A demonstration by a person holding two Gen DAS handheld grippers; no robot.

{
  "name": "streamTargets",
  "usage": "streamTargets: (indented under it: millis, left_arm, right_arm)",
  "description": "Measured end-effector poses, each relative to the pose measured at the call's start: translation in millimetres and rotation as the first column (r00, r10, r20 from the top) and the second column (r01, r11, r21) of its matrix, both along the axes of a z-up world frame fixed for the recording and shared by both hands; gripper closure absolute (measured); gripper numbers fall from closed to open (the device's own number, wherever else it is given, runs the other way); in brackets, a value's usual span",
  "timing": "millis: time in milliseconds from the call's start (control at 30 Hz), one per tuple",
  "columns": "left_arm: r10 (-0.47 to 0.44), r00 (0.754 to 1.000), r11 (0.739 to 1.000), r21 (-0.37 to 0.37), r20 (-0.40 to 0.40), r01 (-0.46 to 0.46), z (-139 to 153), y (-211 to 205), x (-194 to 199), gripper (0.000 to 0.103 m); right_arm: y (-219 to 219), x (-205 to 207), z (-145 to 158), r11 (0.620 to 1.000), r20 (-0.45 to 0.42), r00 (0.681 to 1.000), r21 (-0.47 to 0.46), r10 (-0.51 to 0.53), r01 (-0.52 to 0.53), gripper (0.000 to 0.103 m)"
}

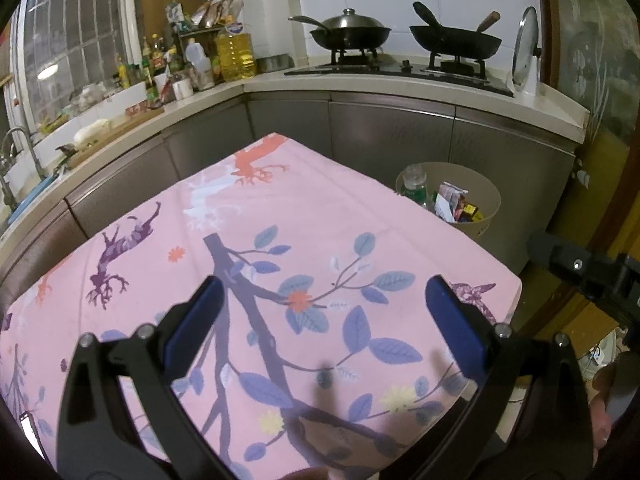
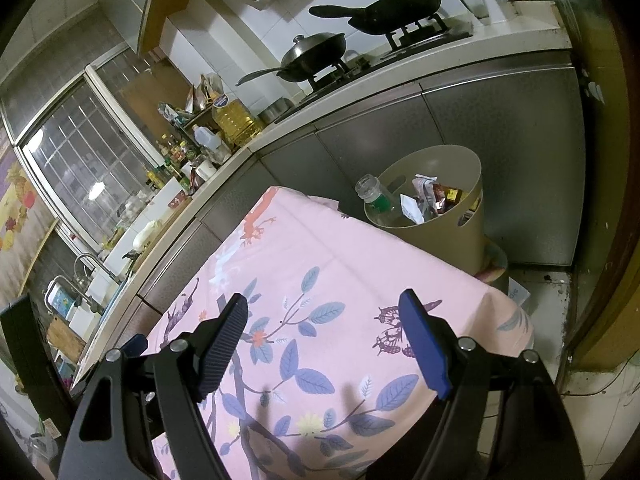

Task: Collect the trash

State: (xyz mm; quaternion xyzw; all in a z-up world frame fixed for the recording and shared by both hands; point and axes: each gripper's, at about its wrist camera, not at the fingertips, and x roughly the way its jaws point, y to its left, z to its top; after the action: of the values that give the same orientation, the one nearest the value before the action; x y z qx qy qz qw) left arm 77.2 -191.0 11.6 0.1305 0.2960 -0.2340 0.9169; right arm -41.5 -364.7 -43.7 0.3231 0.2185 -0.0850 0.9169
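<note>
A beige waste bin (image 1: 486, 190) (image 2: 470, 184) stands on the floor past the table's far right corner. It holds a clear plastic bottle (image 1: 414, 184) (image 2: 376, 196) with a green label, and crumpled wrappers (image 1: 452, 202) (image 2: 430, 196). My left gripper (image 1: 324, 300) hovers open over the pink flowered tablecloth (image 1: 280, 216), with nothing between its blue pads. My right gripper (image 2: 324, 316) is open too, above the cloth (image 2: 340, 256) near its right edge, well short of the bin. No loose trash shows on the cloth.
Grey kitchen cabinets and a counter wrap behind the table. Two woks (image 1: 352, 34) (image 1: 456, 38) sit on the stove, with bottles and an oil jug (image 1: 236, 54) at the corner and a sink tap (image 1: 16, 148) at left. A tiled floor (image 2: 552, 304) and door frame lie right.
</note>
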Motion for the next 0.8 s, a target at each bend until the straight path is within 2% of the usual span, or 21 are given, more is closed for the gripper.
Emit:
streamTargets:
  millis: [233, 800]
  left_arm:
    - [-0.003, 1.000, 1.000, -0.014, 0.030, 0.003, 0.6, 0.9, -2.8, 0.006]
    - [-0.020, 1.000, 1.000, -0.017, 0.019, 0.020, 5.7, -2.2, -5.6, 0.006]
  right_arm:
    - [1.5, -1.3, -1.0, 1.000, -0.004, 1.000, 0.001, 0.000, 0.000, 0.028]
    - [0.6, -5.7, -1.5, 1.000, 0.002, 1.000, 0.000, -0.013, 0.013, 0.028]
